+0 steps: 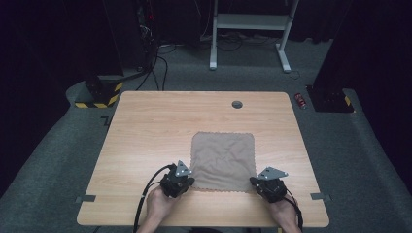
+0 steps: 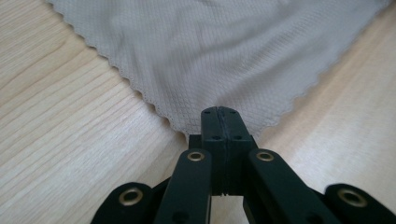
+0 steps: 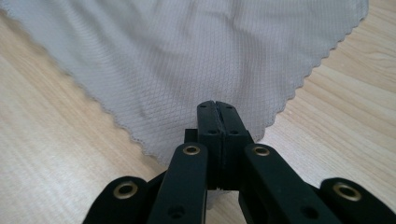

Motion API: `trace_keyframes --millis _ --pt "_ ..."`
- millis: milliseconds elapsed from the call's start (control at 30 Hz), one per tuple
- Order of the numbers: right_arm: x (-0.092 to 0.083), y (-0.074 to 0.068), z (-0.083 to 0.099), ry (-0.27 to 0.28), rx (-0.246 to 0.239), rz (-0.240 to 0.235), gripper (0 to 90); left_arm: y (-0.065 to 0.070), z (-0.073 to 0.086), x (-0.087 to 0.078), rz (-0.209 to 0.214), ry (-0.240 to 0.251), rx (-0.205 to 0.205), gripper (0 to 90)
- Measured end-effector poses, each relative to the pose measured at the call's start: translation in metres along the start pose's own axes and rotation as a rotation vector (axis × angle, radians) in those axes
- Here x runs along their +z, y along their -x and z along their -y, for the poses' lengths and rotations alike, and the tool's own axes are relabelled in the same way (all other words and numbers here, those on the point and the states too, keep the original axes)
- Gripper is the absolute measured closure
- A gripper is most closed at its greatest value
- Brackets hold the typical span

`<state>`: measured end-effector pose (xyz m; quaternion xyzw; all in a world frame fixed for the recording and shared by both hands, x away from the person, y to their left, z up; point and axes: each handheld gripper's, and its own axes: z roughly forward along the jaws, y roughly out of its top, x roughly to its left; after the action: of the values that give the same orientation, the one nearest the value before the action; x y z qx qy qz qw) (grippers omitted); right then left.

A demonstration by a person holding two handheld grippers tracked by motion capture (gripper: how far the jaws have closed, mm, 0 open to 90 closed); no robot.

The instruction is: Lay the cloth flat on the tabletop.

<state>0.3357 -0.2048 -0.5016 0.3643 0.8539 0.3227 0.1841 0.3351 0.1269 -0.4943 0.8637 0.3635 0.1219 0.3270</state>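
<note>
A grey-brown square cloth [image 1: 223, 160] with scalloped edges lies flat on the wooden table [image 1: 145, 126], right of centre toward the near side. My left gripper [image 1: 192, 182] is at its near left corner. In the left gripper view the two jaws [image 2: 219, 111] are pressed together with the corner of the cloth [image 2: 210, 51] pinched between them. My right gripper [image 1: 252, 181] is at the near right corner. In the right gripper view its jaws [image 3: 215, 105] are likewise closed on that corner of the cloth [image 3: 187, 60]. The pinched tips of both corners are hidden under the jaws.
A round cable hole [image 1: 237, 104] sits near the table's far edge. Grey tape marks [image 1: 85, 198] [image 1: 319, 196] stick out at the near corners. On the floor beyond stand a white desk frame [image 1: 250, 29], a black-and-yellow striped base [image 1: 99, 94] and a red can [image 1: 300, 101].
</note>
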Motion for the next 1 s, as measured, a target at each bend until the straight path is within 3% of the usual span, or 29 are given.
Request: trace_keyframes --millis 67,200,333,400,433,467,567,667,833,867,900,1000 --pt "-0.003 -0.002 0.0 0.002 -0.012 -0.004 89.7 0.0 0.002 -0.009 0.016 -0.003 0.004 89.7" --pt "-0.003 -0.011 0.004 -0.023 -0.047 -0.008 89.4 0.006 0.008 -0.009 0.03 -0.046 0.021 89.2" --pt "-0.001 -0.013 0.01 -0.039 -0.044 -0.021 86.9 0.01 0.015 -0.005 0.038 -0.077 0.024 87.6" --pt "-0.002 -0.011 0.011 -0.022 -0.019 -0.029 78.9 0.008 0.014 -0.006 0.015 -0.044 -0.001 77.6" --pt "-0.002 -0.011 0.011 -0.022 -0.019 -0.029 78.9 0.008 0.014 -0.006 0.015 -0.044 -0.001 73.3" --pt "-0.001 -0.008 0.005 0.003 -0.004 -0.019 77.4 0.005 0.008 -0.006 -0.016 -0.01 -0.017 67.9" --pt "0.003 -0.003 -0.002 0.021 0.01 -0.01 77.0 0.001 0.0 -0.002 -0.044 0.031 -0.026 56.3" --pt "0.017 0.008 -0.015 0.032 0.042 -0.002 76.5 -0.008 -0.01 0.015 -0.05 0.072 -0.074 51.2" --pt "0.031 0.015 -0.024 0.015 0.062 -0.005 75.7 -0.017 -0.01 0.033 -0.091 0.049 -0.099 48.3" --pt "0.034 0.019 -0.02 -0.021 0.055 0.007 74.5 -0.018 -0.007 0.033 -0.105 0.049 -0.084 47.9" --pt "0.034 0.019 -0.02 -0.021 0.055 0.007 74.5 -0.02 -0.005 0.032 -0.115 0.054 -0.069 47.9" --pt "0.03 0.026 -0.011 -0.018 0.083 0.007 74.1 -0.027 0.0 0.026 -0.114 0.041 -0.083 47.3"
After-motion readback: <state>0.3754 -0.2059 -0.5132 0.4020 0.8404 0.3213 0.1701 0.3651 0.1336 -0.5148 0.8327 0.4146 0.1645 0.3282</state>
